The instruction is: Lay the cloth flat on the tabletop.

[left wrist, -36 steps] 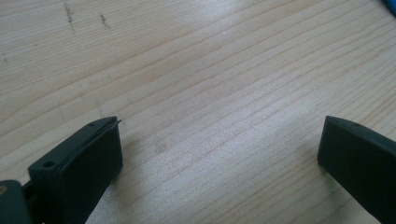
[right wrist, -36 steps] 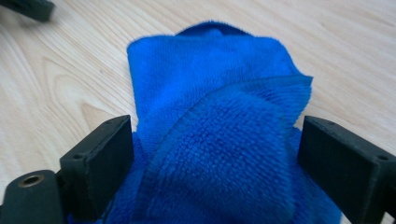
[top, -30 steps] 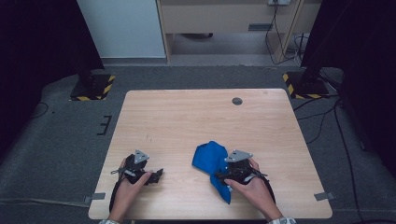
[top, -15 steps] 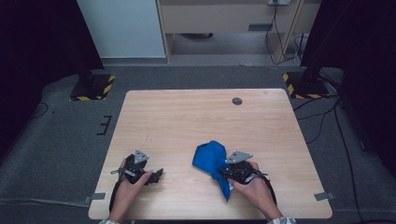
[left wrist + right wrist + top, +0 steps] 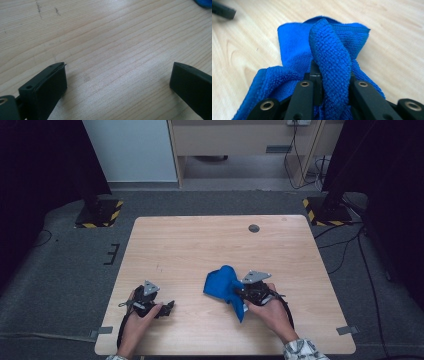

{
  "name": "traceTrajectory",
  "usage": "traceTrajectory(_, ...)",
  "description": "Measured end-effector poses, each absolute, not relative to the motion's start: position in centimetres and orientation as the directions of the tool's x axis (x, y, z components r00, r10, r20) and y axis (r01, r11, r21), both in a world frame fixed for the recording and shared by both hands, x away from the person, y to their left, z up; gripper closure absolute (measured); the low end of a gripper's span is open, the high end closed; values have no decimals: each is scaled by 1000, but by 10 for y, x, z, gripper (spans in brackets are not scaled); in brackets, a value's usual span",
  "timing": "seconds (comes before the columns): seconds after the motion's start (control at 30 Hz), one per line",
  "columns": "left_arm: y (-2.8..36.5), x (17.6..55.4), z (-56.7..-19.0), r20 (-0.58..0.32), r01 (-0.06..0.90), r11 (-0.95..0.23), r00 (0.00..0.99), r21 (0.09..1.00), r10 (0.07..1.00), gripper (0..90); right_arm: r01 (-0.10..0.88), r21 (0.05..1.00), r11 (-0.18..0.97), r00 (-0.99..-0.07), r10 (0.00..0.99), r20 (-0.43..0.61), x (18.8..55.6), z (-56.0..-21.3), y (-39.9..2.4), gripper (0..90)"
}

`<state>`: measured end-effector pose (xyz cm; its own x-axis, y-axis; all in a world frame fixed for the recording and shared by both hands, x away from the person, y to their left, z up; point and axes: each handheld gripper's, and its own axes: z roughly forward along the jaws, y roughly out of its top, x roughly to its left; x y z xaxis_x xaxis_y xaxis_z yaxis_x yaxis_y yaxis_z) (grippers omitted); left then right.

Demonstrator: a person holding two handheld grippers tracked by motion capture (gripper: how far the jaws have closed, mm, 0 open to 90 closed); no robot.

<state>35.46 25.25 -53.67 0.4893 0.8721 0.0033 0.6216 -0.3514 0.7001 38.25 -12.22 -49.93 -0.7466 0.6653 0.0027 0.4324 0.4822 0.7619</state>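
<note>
A crumpled blue cloth (image 5: pixel 222 284) lies on the wooden table (image 5: pixel 200 245), right of the middle near the front. My right gripper (image 5: pixel 239 292) is at its right side; the jaws have just been closing and now pinch a raised fold of the blue cloth (image 5: pixel 332 57) between them. My left gripper (image 5: pixel 167 307) rests near the front left of the table, held by a hand. In the left gripper view its jaws stand wide apart over bare wood (image 5: pixel 112 50), with nothing between them and a sliver of the cloth (image 5: pixel 203 2) in the top right corner.
A small dark round disc (image 5: pixel 254 228) sits at the far right of the table. Black stands with yellow-striped bases (image 5: pixel 100 215) flank the table on the grey floor. A cabinet (image 5: pixel 240 140) stands behind.
The right gripper's jaws have closed on a fold of the blue cloth and the cloth has bunched slightly. The left gripper has stayed where it was.
</note>
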Motion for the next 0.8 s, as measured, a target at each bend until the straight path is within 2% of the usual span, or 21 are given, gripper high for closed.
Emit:
traceTrajectory(0.6, 252, 354, -537, 3, 624, -348, 484, 700, 875, 4, 465, 734, 495, -726, 687, -3, 444, -500, -95, 767)
traceTrajectory(0.67, 252, 354, -537, 4, 624, -348, 484, 700, 875, 5, 474, 725, 499, -726, 688, 1, 444, -502, -94, 711)
traceTrajectory(0.8, 252, 354, -537, 4, 624, -348, 484, 700, 875, 5, 488, 725, 486, -721, 693, 20, 442, -498, -96, 484)
